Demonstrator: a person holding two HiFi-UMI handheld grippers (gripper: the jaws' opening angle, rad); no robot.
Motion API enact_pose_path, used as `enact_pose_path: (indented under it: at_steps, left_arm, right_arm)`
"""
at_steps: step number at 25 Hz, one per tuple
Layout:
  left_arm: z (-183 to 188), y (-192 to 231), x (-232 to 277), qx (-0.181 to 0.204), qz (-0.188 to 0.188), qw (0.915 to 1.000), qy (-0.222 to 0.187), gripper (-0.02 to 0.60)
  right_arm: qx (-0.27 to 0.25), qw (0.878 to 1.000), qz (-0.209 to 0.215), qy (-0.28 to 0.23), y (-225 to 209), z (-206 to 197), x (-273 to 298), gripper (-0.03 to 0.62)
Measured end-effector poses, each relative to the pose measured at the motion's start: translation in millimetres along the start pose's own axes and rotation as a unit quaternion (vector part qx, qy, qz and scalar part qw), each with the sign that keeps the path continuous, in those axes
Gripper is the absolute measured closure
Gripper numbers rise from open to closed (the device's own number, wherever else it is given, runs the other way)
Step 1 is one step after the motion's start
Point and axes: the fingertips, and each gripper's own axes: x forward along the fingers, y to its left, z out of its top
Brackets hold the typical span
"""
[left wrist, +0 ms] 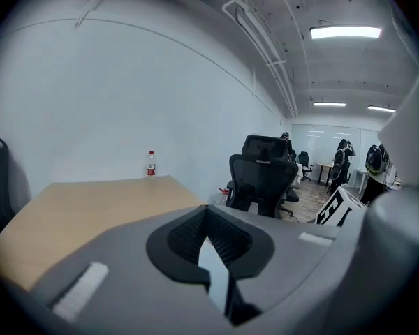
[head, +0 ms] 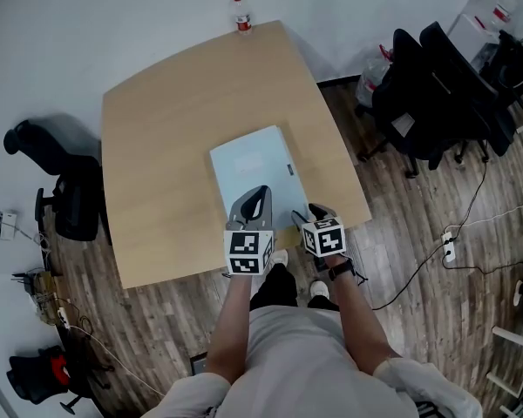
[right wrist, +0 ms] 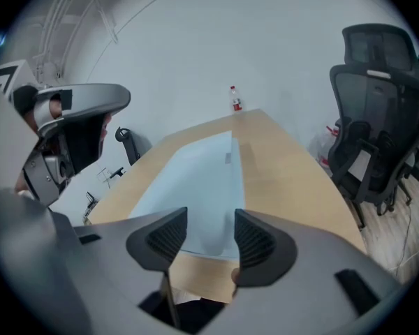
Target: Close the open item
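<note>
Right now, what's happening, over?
Left gripper shut, raised. Right gripper open, empty. Pale blue case flat on table, looks closed. Bottle at far edge, clear.

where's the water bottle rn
In the head view the water bottle is at the top centre. It stands upright on the far edge of the wooden table, well beyond the pale blue item.

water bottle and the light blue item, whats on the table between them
Only bare table, from water bottle to light blue item; the head view shows it.
</note>
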Motion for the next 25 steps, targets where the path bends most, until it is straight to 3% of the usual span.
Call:
enact_pose_path:
  at_steps: [7,15,21,25]
  left_arm:
    - [-10,7,0,-0.007,0.001,0.9999,0.013,0.574]
    - [-16,13,6,-0.010,-0.001,0.9997,0.021,0.574]
    - [-26,22,22,0.009,-0.027,0.9981,0.055,0.574]
    - [-29,21,45,0.046,-0.048,0.9940,0.087,0.574]
  right_arm:
    - [0.026,1.000,-0.011,0.008,-5,-10,4,0.406]
    - [0.059,0.998,-0.018,0.007,-10,-12,4,0.499]
    - [0.056,0.998,-0.018,-0.007,-7,-8,-2,0.523]
    - [0.061,0.998,-0.021,-0.013,-8,-6,-4,0.530]
